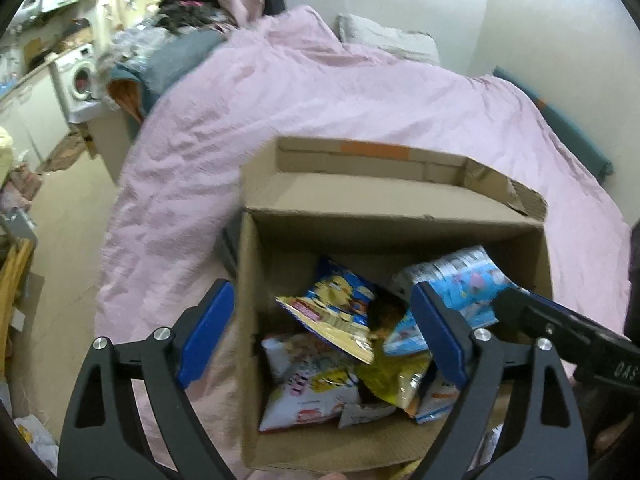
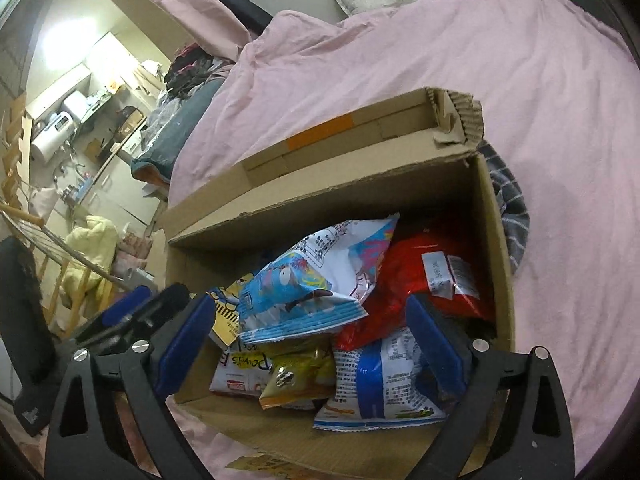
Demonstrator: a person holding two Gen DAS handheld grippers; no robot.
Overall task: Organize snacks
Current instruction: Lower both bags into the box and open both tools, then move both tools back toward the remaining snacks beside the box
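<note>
An open cardboard box (image 1: 248,320) stands on a pink bed cover and holds several snack bags. In the left wrist view a yellow and blue bag (image 1: 340,304) lies on top, with a light blue bag (image 1: 464,280) to its right and a white and pink bag (image 1: 308,384) below. My left gripper (image 1: 320,300) is open above the box, its left finger outside the left wall, nothing between its pads. The right wrist view shows the box (image 2: 320,184) with a blue and white bag (image 2: 304,284), a red bag (image 2: 420,276) and a white and blue bag (image 2: 380,380). My right gripper (image 2: 310,308) hangs open over them, holding nothing.
The pink bed cover (image 1: 360,92) spreads around the box, with a pillow (image 1: 384,38) at the far end. A grey striped cloth (image 2: 512,216) lies against the box's right side. A washing machine (image 1: 78,76) and floor clutter fill the left. The other gripper's fingers (image 2: 132,312) show at the left.
</note>
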